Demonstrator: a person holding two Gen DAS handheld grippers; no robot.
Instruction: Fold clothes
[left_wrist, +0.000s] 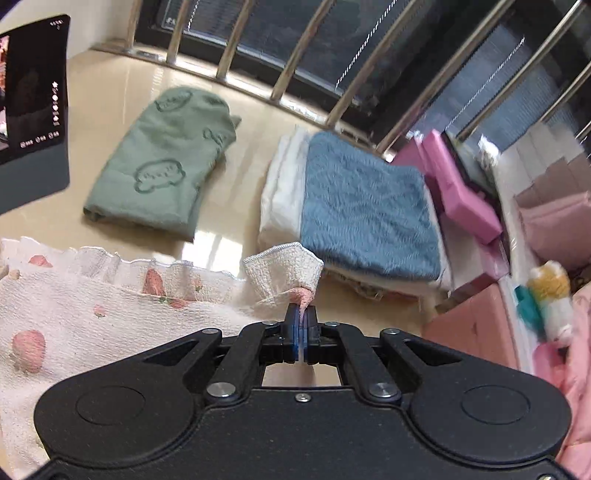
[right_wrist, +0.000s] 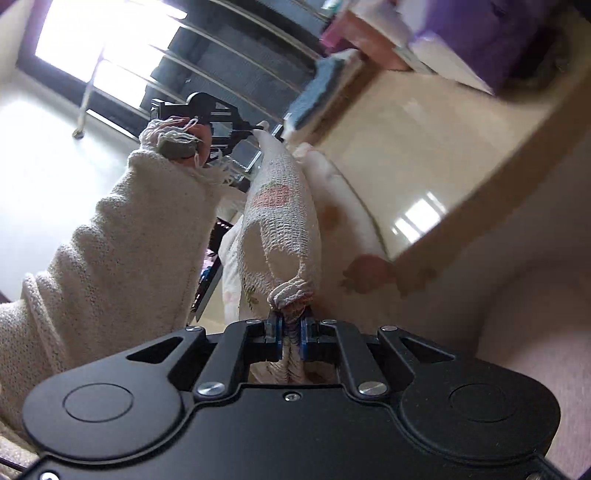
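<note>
A white garment with pink strawberry print (left_wrist: 74, 306) lies over the cream tabletop (left_wrist: 118, 92). My left gripper (left_wrist: 302, 312) is shut on a corner of it, and that corner stands up folded over the jaws. In the right wrist view the same strawberry garment (right_wrist: 280, 221) stretches taut from my right gripper (right_wrist: 290, 319), which is shut on a bunched edge, up to the left gripper (right_wrist: 255, 129) held by a hand in a knit sleeve (right_wrist: 122, 236).
A folded green garment (left_wrist: 166, 155) lies at the back of the table. A stack with a folded blue towel (left_wrist: 365, 206) on white cloth sits to its right. Pink boxes (left_wrist: 458, 188) and a metal railing (left_wrist: 280, 81) stand behind. A phone screen (left_wrist: 33, 107) is at left.
</note>
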